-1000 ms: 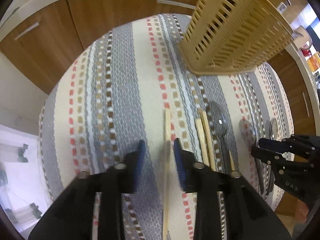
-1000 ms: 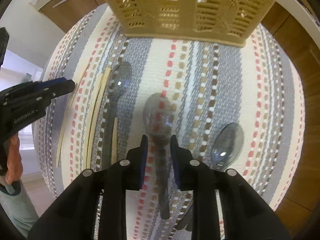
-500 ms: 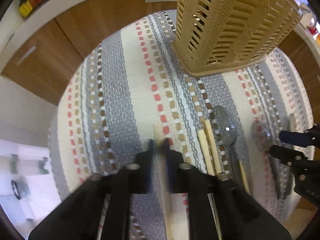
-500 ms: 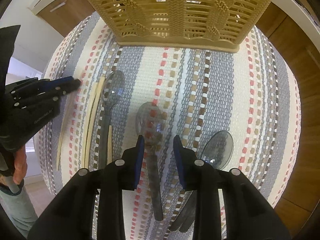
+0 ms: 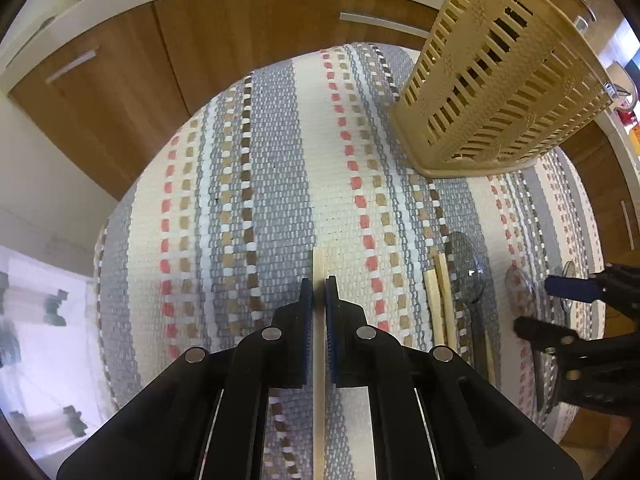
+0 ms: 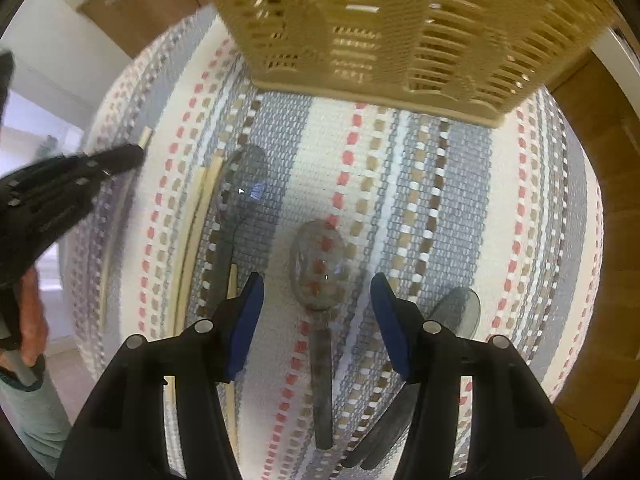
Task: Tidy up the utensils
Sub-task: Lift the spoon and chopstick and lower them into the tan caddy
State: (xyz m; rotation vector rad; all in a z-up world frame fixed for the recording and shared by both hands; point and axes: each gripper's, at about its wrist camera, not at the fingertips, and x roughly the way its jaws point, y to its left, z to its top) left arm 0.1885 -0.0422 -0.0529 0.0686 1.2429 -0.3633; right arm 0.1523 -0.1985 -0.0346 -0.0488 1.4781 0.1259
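My left gripper (image 5: 319, 292) is shut on a pale wooden chopstick (image 5: 319, 264) that lies along the striped mat (image 5: 260, 200). In the right wrist view that gripper (image 6: 120, 160) shows at the left, with the chopstick's tip (image 6: 146, 136) beyond it. My right gripper (image 6: 316, 284) points down over a clear spoon (image 6: 318, 268). Its jaws are opening, and the spoon lies on the mat between them, untouched by the pads. In the left wrist view the right gripper (image 5: 538, 306) is at the right edge by the same spoon (image 5: 520, 292).
A beige slotted basket (image 5: 500, 80) stands at the mat's far side. Two more chopsticks (image 5: 438, 300) lie beside a grey spoon (image 5: 466, 272). Another grey spoon (image 6: 456, 312) lies right of the clear one. Wooden cabinet doors (image 5: 200, 60) are behind. A hand (image 6: 34, 328) holds the left gripper's handle.
The left gripper's jaws have closed onto the chopstick. The right gripper's jaws have spread apart from the clear spoon's handle, and the gripper has lifted slightly.
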